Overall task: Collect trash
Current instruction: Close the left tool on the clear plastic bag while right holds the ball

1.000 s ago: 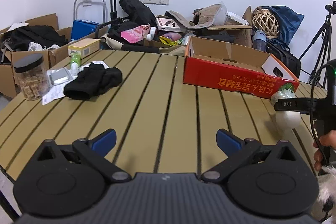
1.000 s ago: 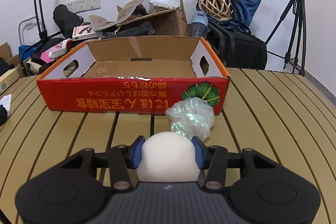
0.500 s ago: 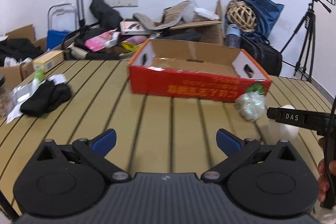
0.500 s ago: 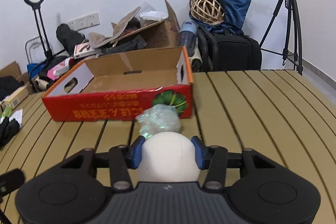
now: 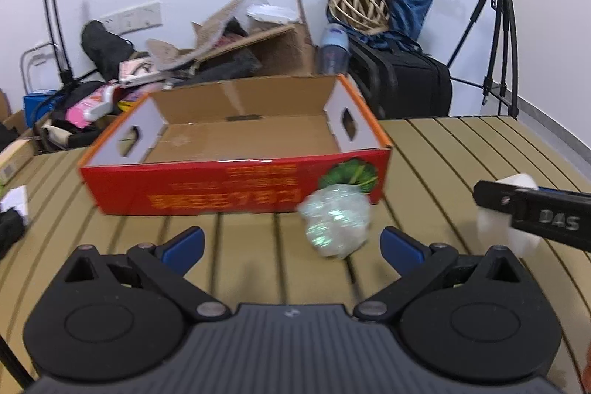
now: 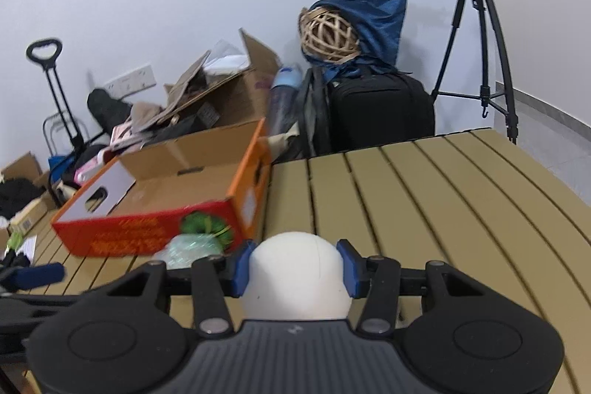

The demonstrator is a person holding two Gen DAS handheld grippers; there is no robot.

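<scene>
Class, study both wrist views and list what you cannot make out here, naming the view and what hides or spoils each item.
- Lower half of the white ball: right wrist view, behind the gripper body.
- Crumpled plastic wrap: left wrist view, motion blur; half hidden by the gripper in the right wrist view.
- Orange print on the red box: both views, blurred and upside down.
- Black cloth: left wrist view, cut off at the left edge.

left gripper (image 5: 291,240): chunky black plastic, ribbed grey housing near the lens, two round discs either side
fingertips (image 5: 184,242): blue pads on black linkage arms, silver pivot screws
right gripper (image 6: 295,266): same black build with blue pads; its side reads "DAS" in grey letters
</scene>
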